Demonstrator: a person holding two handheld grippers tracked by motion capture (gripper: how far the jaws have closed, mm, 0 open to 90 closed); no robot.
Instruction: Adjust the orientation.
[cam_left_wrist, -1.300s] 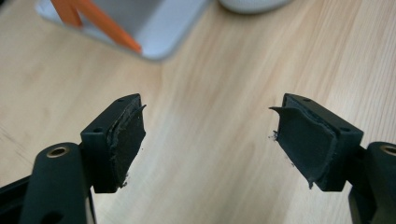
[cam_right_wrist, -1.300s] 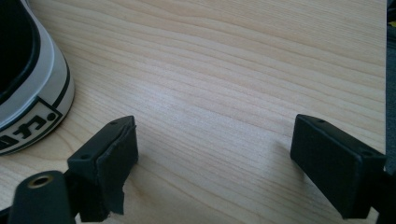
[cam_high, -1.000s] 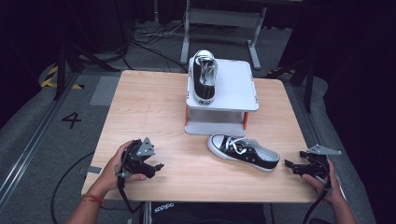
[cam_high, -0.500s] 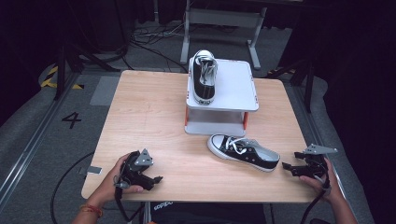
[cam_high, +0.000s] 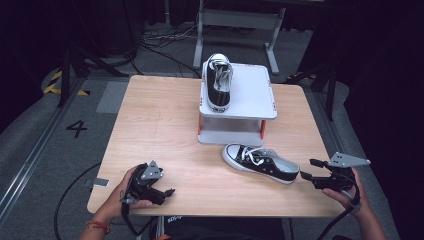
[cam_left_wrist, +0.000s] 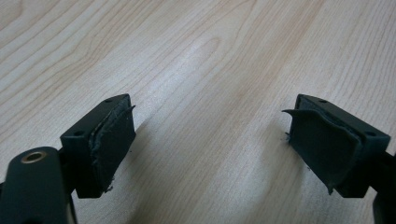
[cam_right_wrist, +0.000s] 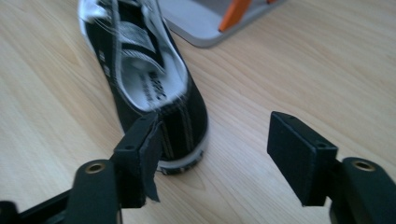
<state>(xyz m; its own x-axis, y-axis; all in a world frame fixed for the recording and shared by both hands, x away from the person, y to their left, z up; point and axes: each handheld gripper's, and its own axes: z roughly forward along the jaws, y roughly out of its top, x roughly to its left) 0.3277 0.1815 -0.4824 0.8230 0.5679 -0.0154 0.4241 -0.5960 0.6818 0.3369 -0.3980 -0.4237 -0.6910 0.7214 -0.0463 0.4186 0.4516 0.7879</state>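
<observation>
Shoe on table (cam_high: 261, 163): lies near my right gripper (cam_right_wrist: 212, 154), heel toward it.
Right fingers (cam_right_wrist: 299, 156): wide, empty.
Left gripper (cam_left_wrist: 210, 140): fingers wide, over bare table (cam_high: 160, 120).
Risk: I judge the torn pad could slip on the heel.

On the desk (cam_high: 150, 120), toward its far edge: a two-tier stand (cam_high: 250, 95), with one sneaker (cam_high: 219, 82) on the left part of its top shelf, toe toward the near side. In front of the stand, flat on the desk: a second sneaker (cam_high: 260, 163), heel just beside the right hand-held gripper (cam_high: 306, 169) at the desk's near right corner. At the near left corner, well apart from both sneakers: the left hand-held gripper (cam_high: 169, 191), over bare wood.
</observation>
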